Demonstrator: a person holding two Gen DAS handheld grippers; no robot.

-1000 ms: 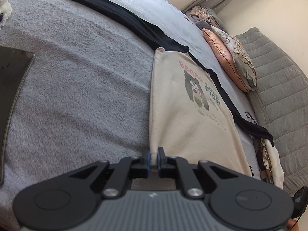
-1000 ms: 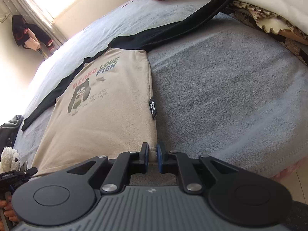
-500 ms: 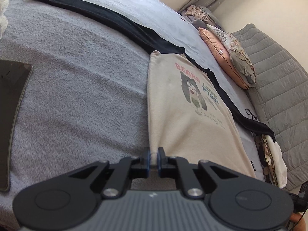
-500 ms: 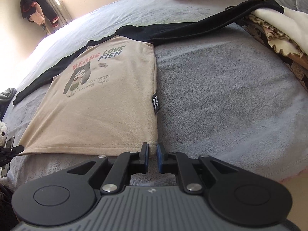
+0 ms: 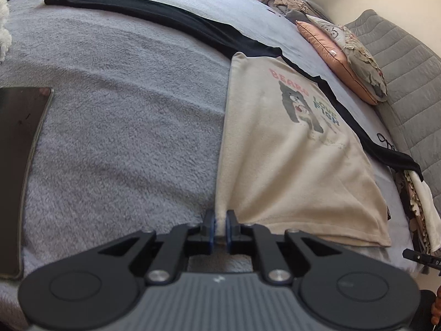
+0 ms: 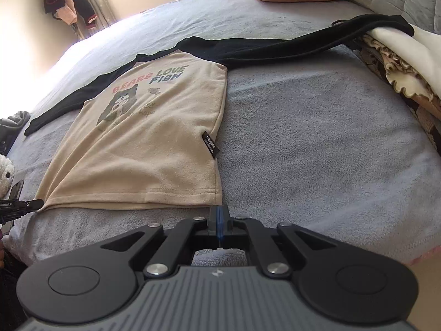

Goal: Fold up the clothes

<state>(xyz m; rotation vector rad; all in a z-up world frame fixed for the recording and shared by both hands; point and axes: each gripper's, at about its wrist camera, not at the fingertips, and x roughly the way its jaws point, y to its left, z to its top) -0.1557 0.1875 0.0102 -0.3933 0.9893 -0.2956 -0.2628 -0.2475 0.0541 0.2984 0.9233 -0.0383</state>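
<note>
A beige shirt (image 5: pixel 289 149) with black sleeves and a bear print lies flat on the grey bed, also in the right wrist view (image 6: pixel 143 143). Its sleeves (image 5: pixel 154 19) spread out to both sides. My left gripper (image 5: pixel 219 223) is shut on the shirt's bottom left hem corner, fabric showing between the pads. My right gripper (image 6: pixel 219 215) is shut with its pads together, just off the bottom right hem corner (image 6: pixel 216 195), holding nothing.
A dark phone or tablet (image 5: pixel 19 149) lies on the blanket at left. Pillows (image 5: pixel 344 55) and a grey headboard (image 5: pixel 408 82) stand at the far side. Folded bedding (image 6: pixel 399 63) is piled at right. A plush toy (image 6: pixel 5 173) sits by the bed's left edge.
My right gripper has let go of the hem corner and shut empty just short of it. The shirt has settled flat. My left gripper keeps its hold.
</note>
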